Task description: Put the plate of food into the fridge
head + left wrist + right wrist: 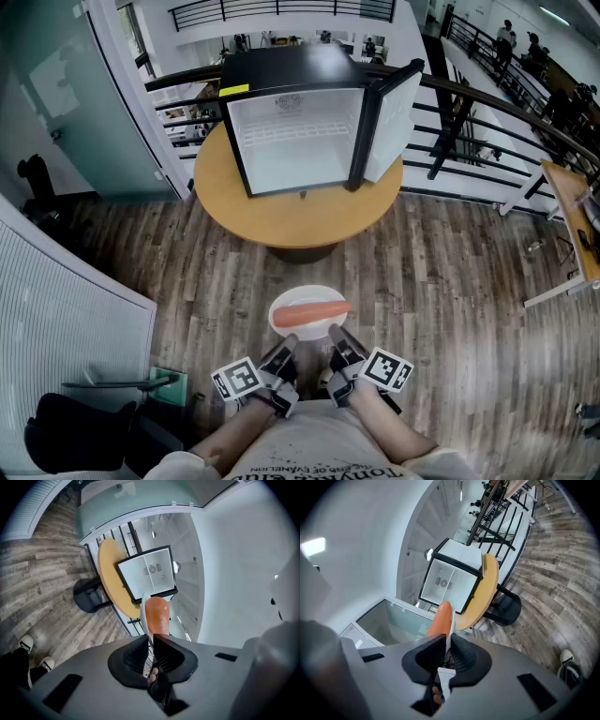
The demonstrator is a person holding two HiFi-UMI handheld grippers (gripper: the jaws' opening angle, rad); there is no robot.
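Wood-plank floor [450, 281] lies bare between the person and the round bench [211, 187], with open floor on both sides of its dark pedestal. A white slatted panel [66, 309] closes off the left side, and a dark curved railing [487, 122] runs behind the bench.

The fridge [291, 141] stands toward the back of the bench top, leaving a strip of bare wood along the near edge. Its fridge door [389, 117] is swung out to the right, past the bench's rim, so the white interior faces the person.

The plate [281, 302] is held level over the floor, well apart from the bench and roughly in line with the fridge opening. A long orange food [309, 312] lies across it.

The left tool [289, 342] and right tool [335, 333] sit side by side at the plate's near rim. In the left gripper view and the right gripper view alike, the black jaws are pinched on the thin white rim, with the orange food just beyond them.
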